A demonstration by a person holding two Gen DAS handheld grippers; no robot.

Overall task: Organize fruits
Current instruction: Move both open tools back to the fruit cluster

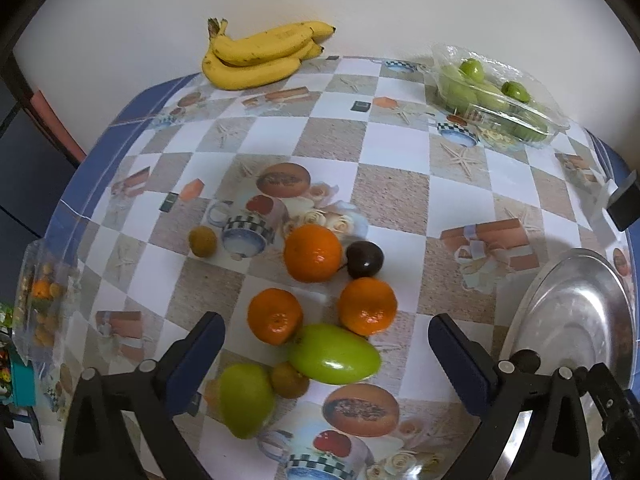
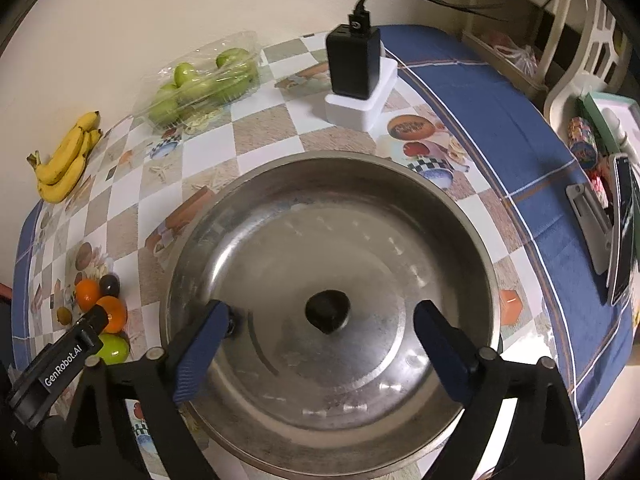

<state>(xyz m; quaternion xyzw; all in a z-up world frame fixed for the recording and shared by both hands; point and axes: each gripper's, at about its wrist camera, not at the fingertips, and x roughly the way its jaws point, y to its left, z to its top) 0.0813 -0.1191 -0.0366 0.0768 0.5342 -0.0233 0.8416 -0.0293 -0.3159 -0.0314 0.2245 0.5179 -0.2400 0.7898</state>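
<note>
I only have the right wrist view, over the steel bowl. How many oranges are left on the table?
Observer: Three oranges, clustered in front of the left tongs.
Operator: I see one green fruit by them. Any more?
Observer: Two green mangoes: one touching the nearest orange, another close by the left tongs' left finger.
Operator: Are the left tongs holding anything?
Observer: No, they are open, with nothing between the fingers.
Operator: Any small fruit I'm missing?
Observer: A small brownish fruit sits between the two mangoes; another lies apart, by the printed cup.
</note>
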